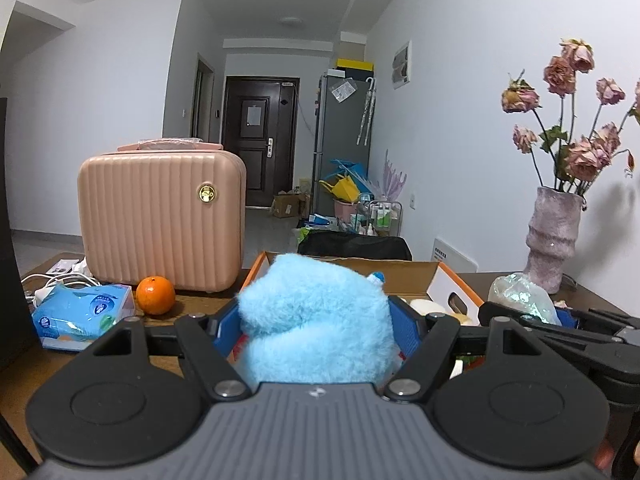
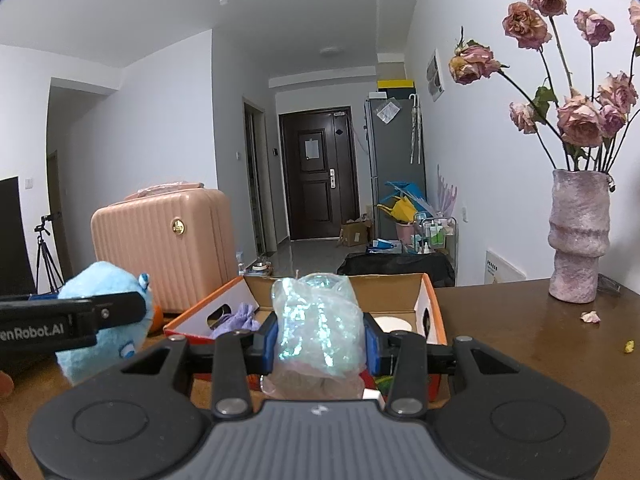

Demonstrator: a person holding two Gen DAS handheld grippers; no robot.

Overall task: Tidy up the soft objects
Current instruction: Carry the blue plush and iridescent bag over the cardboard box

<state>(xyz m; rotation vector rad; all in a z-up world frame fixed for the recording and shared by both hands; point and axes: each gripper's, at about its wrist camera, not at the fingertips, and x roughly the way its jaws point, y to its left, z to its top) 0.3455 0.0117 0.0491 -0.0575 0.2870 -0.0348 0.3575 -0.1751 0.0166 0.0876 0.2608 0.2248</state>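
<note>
My left gripper [image 1: 316,320] is shut on a fluffy light-blue plush toy [image 1: 316,316], which fills the space between its blue pads. The same toy [image 2: 106,312] shows at the left of the right wrist view, with the left gripper's black finger across it. My right gripper [image 2: 320,340] is shut on a crinkly iridescent plastic pouch [image 2: 318,316]. Both held things hang just in front of an open orange-and-white cardboard box [image 2: 432,308], also in the left wrist view [image 1: 452,284]. Inside the box lie a purple soft item [image 2: 240,320] and a white round thing [image 2: 394,323].
A pink ribbed suitcase [image 1: 160,220] stands on the brown table [image 2: 520,332] at the left, with an orange [image 1: 155,295] and a blue tissue pack [image 1: 80,316] before it. A pink vase of dried roses [image 2: 578,240] stands at the right. Fallen petals [image 2: 591,317] lie near it.
</note>
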